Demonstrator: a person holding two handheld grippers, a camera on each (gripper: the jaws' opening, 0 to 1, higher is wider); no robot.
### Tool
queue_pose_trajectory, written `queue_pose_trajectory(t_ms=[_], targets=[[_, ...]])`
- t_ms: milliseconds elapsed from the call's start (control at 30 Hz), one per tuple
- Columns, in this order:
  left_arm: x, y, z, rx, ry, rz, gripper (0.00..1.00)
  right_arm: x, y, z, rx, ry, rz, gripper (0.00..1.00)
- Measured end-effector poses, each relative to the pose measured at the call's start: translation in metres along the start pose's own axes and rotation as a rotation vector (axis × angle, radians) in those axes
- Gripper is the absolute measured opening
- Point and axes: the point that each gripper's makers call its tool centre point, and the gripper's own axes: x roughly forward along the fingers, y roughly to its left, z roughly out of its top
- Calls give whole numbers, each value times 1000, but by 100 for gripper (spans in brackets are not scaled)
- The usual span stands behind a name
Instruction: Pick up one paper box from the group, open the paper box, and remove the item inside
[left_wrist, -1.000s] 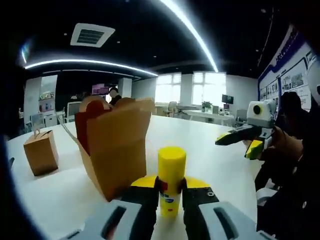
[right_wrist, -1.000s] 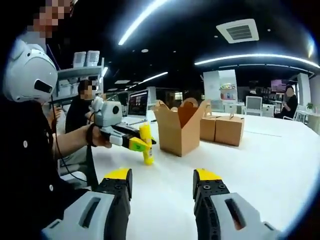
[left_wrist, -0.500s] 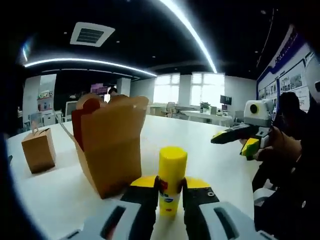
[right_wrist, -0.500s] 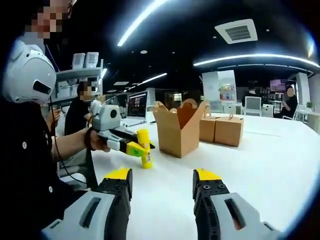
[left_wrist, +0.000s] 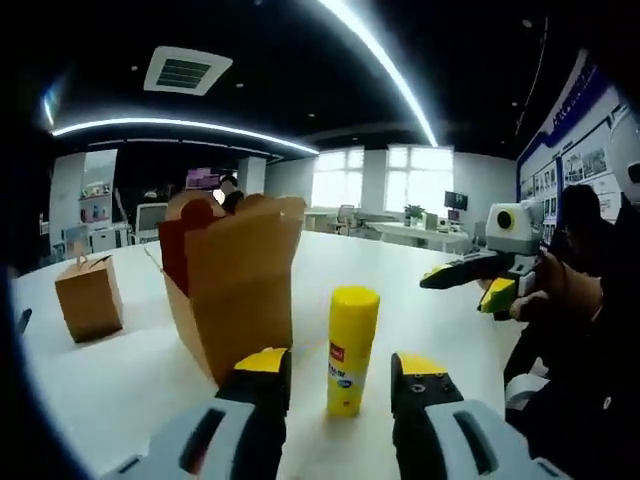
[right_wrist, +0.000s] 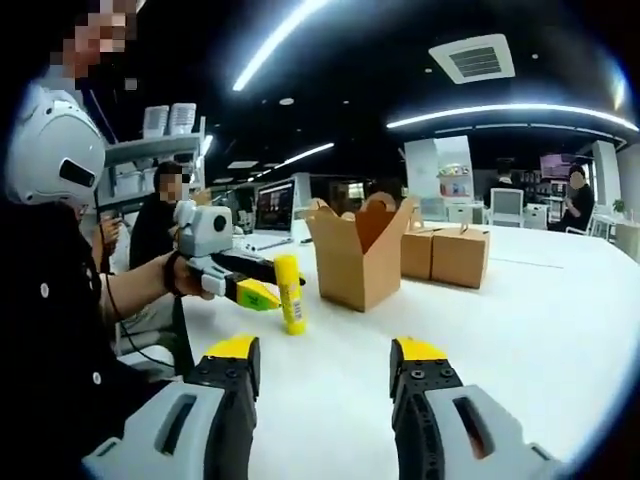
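Observation:
A yellow glue stick (left_wrist: 351, 350) stands upright on the white table (left_wrist: 420, 300), between the open jaws of my left gripper (left_wrist: 340, 368) and free of them. Just left of it stands the opened brown paper box (left_wrist: 235, 280) with its flaps up. In the right gripper view the same glue stick (right_wrist: 290, 293) stands in front of the open box (right_wrist: 360, 255), with the left gripper (right_wrist: 258, 288) open around it. My right gripper (right_wrist: 325, 352) is open and holds nothing; it hangs over the table (right_wrist: 520, 320), also seen as the right gripper (left_wrist: 470, 282).
A closed paper box (left_wrist: 88, 298) sits at the left; two closed boxes (right_wrist: 445, 255) stand behind the open one. A person's sleeve and hand (right_wrist: 140, 285) hold the left gripper. Another person sits at a monitor (right_wrist: 275, 208) behind. White table stretches to the right.
My left gripper has opened and let go of the glue stick, which now stands on its own on the table. The right gripper stayed open and hardly moved.

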Motion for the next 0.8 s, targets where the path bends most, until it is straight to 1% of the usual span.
queue_pose_trajectory(t_ms=[100,133,300,400,500,667,733,800], targets=[[-20,7,-4,4,12,36,46,1,-2,0,-7,12,-4,56],[-22,7,-5,5,14,41,47,1,-3,1,-11,17,-8,56],[-65,24,-12,-10,60,141,49,-1,-8,4,-44,46,-18,58],[-89,30,-14,-17,78,175,49,-4,-10,8,-59,59,-25,59],[-114,34,-12,-33,81,209,49,-6,-10,10,-73,73,-26,60],[-140,43,-15,-32,117,259,49,-14,-7,12,-109,106,-15,61],[-148,46,-16,-35,130,272,49,-18,-5,14,-102,116,-1,62],[-155,47,-17,-43,143,278,49,-22,-4,14,-121,138,1,62]])
